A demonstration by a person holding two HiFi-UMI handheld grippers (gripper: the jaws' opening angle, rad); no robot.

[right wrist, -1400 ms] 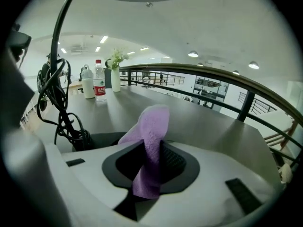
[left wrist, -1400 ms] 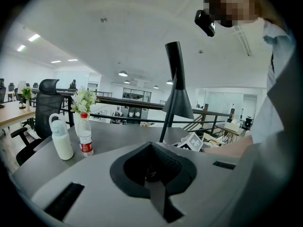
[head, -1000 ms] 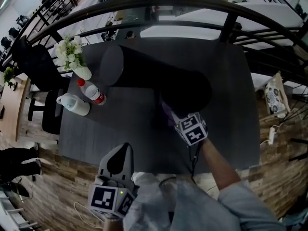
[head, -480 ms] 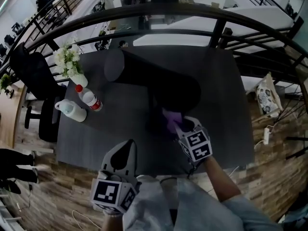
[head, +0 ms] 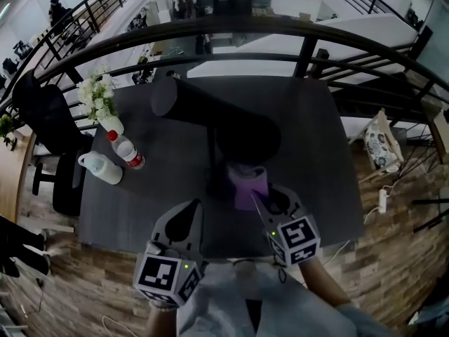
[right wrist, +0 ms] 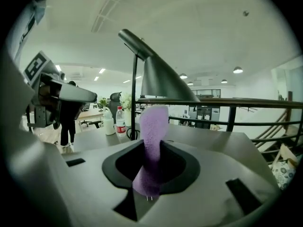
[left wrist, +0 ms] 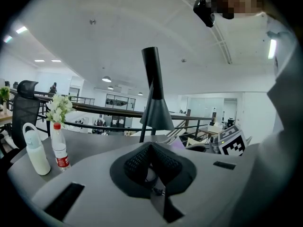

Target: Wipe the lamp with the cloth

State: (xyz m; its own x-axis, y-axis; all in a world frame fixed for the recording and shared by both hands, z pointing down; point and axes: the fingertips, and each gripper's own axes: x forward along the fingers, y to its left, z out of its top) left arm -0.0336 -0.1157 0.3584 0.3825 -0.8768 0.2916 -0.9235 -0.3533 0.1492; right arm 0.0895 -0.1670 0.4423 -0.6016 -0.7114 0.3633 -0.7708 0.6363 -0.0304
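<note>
The dark lamp (head: 238, 132) stands on the grey table (head: 316, 153), its cone shade and long neck seen from above. In the right gripper view the lamp (right wrist: 163, 82) rises just beyond the jaws. My right gripper (head: 269, 203) is shut on a purple cloth (head: 247, 188), which sticks up between the jaws (right wrist: 152, 136) just below and in front of the shade, apart from it. My left gripper (head: 184, 225) hovers at the table's near edge, shut with nothing in it (left wrist: 152, 162). The lamp (left wrist: 155, 103) shows ahead of it.
At the table's left stand a water bottle with a red cap (head: 126, 149), a white bottle (head: 98, 168) and a vase of white flowers (head: 98, 100). A black railing (head: 231, 30) curves behind the table. An office chair (head: 42, 118) is at the left.
My right gripper has drawn back from under the shade toward the table's near edge, carrying the purple cloth. The left gripper has hardly moved.
</note>
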